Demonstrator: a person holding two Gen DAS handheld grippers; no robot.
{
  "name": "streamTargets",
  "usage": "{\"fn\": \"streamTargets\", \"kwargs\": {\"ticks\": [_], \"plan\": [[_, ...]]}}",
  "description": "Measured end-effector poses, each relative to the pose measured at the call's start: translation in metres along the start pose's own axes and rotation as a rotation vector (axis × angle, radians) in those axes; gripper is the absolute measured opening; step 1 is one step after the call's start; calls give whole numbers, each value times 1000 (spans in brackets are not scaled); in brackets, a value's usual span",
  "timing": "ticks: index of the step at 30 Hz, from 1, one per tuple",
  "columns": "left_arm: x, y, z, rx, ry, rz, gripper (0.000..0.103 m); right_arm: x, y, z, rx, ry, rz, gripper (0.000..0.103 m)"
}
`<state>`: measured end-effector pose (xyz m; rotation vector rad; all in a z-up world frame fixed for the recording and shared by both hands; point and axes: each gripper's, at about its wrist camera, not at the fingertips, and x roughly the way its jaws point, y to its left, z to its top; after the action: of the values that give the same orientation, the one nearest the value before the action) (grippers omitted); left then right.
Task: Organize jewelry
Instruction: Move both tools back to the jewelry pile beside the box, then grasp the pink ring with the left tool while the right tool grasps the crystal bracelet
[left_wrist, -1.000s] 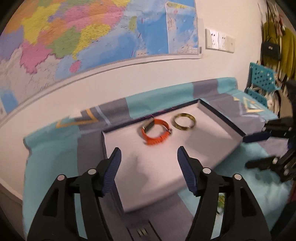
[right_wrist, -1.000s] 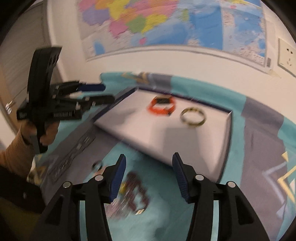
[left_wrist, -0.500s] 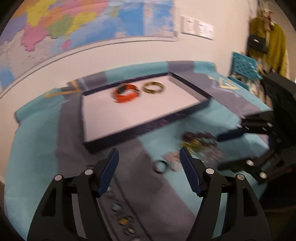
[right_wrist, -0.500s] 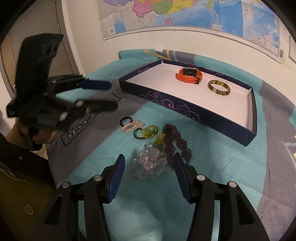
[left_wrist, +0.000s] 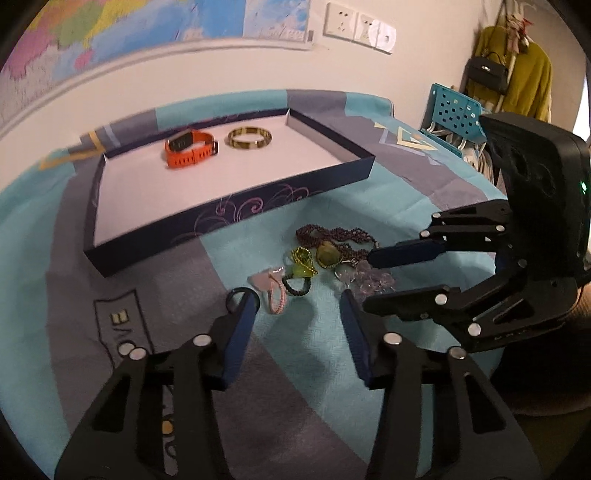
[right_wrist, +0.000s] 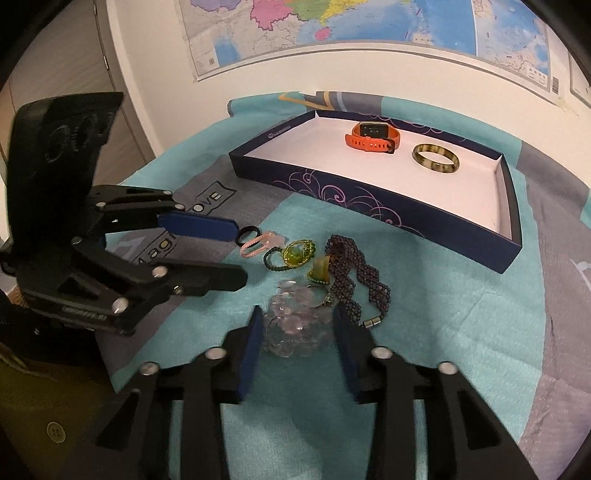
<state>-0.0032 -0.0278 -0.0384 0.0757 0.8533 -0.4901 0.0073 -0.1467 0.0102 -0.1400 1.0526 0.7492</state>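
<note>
A dark blue tray (left_wrist: 236, 216) (right_wrist: 369, 201) holds an orange watch (left_wrist: 190, 147) (right_wrist: 373, 137) and a mottled bangle (left_wrist: 249, 138) (right_wrist: 436, 158). In front of it lies a pile of jewelry: a purple beaded necklace (right_wrist: 351, 280), a clear crystal bracelet (right_wrist: 295, 325) (left_wrist: 369, 277), green pieces (right_wrist: 293, 254) (left_wrist: 303, 264), a pink hair tie (left_wrist: 275, 291) (right_wrist: 255, 245) and a black ring (right_wrist: 245, 234). My left gripper (left_wrist: 297, 301) (right_wrist: 236, 253) is open just left of the pile. My right gripper (right_wrist: 297, 315) (left_wrist: 367, 280) is open around the crystal bracelet.
A teal and grey cloth (right_wrist: 461, 332) covers the table. A map (right_wrist: 332, 29) hangs on the wall behind. A blue rack (left_wrist: 456, 114) and hanging clothes (left_wrist: 517, 81) stand at the far right.
Both grippers have pulled back from the tray and come down to the jewelry pile. The right gripper's fingers now straddle the crystal bracelet.
</note>
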Motion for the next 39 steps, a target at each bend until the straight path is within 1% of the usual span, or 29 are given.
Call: {"fn": "streamTargets", "kwargs": {"ticks": [1,2,7,8,11,14,16,18,21,25,26,27,28,30,31,32,33,39], "plan": [[1,1,0,-6,3,-8,37,-1,-1,0,3,-3,2,30],[2,1,0,-9,6,-11,35,-1,-1,0,4,-3,2,29],[6,1,1,-14,17,-11,34,-6,-5,-1,22,-16,17,18],[8,2,1,-18,25,-7,32,-7,-6,-1,27,-20,25,15],[14,5,2,-32,45,6,29,-9,-9,-2,40,-22,27,14],[14,8,3,-45,41,8,29,-9,-11,-2,59,-22,38,17],[16,10,4,-47,43,17,29,-9,-11,-2,60,-24,33,21],[16,11,5,-47,43,20,29,-7,-10,-2,64,-23,35,28],[18,11,7,-40,43,30,24,-4,-7,-1,56,-22,32,29],[19,12,7,-45,45,36,15,-2,-6,0,52,-18,29,30],[18,13,8,-49,44,36,10,-2,-5,0,50,-17,29,30],[19,14,8,-54,46,30,7,-2,-5,0,50,-15,31,29],[18,14,7,-57,46,27,6,-2,-5,0,51,-15,33,29],[19,14,7,-54,45,29,4,-1,-5,0,51,-14,32,24],[19,14,7,-54,45,26,4,-1,-6,1,51,-15,32,24],[18,14,7,-54,42,21,4,-2,-6,1,52,-18,34,20],[17,14,7,-53,39,20,4,-4,-6,2,57,-24,46,14],[11,13,7,-59,26,8,4,-5,-11,3,83,-27,80,14]]}}
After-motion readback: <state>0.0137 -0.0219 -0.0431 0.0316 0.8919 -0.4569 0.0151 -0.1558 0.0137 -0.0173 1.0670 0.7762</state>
